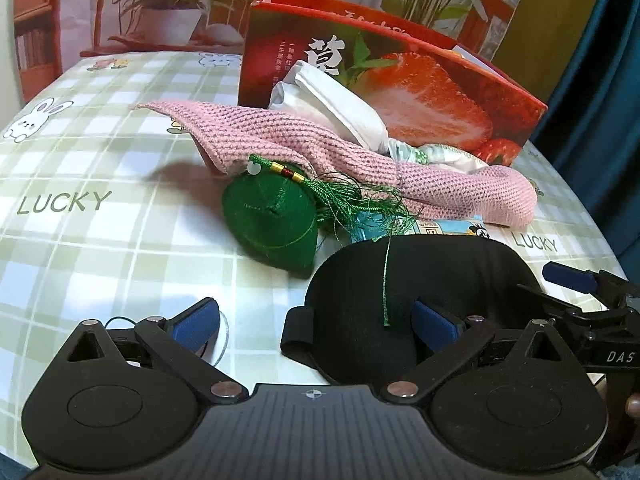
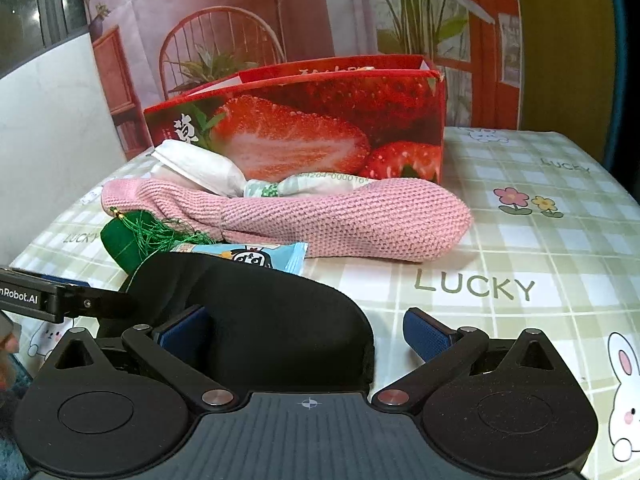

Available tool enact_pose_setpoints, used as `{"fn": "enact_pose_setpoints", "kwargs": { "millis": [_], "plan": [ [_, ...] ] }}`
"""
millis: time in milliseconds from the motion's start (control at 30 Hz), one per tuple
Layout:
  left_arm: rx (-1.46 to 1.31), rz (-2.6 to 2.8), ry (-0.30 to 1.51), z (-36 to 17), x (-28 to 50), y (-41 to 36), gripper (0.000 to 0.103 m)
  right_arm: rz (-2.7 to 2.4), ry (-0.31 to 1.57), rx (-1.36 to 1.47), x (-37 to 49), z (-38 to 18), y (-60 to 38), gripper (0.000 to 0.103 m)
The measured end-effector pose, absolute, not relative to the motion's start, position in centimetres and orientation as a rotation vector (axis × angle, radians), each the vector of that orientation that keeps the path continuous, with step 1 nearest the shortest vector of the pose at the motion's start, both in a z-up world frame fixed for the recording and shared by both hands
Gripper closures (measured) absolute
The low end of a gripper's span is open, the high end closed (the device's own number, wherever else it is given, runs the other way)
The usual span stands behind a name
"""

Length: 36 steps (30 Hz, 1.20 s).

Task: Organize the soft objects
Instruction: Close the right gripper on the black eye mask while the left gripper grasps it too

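pink knit (image 2: 340, 220), green pouch (image 1: 268, 224), strawberry box (image 2: 320, 128)

Home setting, likely a living or bedroom corner. Tabletop (image 2: 520, 240) under a soft green-and-white check cover printed with cartoon rabbits, small flowers and the word "LUCKY". Behind it, a printed backdrop (image 2: 280, 12) showing a chair, potted plants, a lamp and a red window frame, a picture of a room rather than the room itself. Plain white wall (image 2: 52, 120) and a dark window pane at left in the right wrist view; teal curtain (image 1: 600, 80) at the right edge of the left wrist view. A strawberry gift box (image 2: 320, 128) and household soft goods, among them a pink knitted piece (image 2: 340, 220), lie about.
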<state>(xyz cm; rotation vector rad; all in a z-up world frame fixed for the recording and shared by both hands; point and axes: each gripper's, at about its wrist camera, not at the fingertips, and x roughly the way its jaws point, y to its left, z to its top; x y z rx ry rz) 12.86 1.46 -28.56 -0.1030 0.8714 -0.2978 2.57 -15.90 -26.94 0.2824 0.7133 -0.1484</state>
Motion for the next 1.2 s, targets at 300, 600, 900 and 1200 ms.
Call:
{"fn": "enact_pose_setpoints", "kwargs": {
  "millis": [300,600,900,1200],
  "plan": [
    [-0.109,-0.289,0.852,-28.8,12.4,1.4,0.000,-0.110,0.720,0.411,2.7,-27.8,-17.2,0.000],
    [-0.111,-0.291,0.841,-29.0,12.2,1.4,0.000,-0.112,0.709,0.436,2.5,-28.0,-17.2,0.000],
    [-0.111,-0.295,0.846,-28.9,12.3,1.5,0.000,-0.113,0.712,0.465,2.4,-27.9,-17.4,0.000],
    [-0.113,-0.303,0.860,-28.8,12.3,1.5,0.000,-0.110,0.762,0.557,1.6,-27.3,-18.0,0.000]
  ]
}}
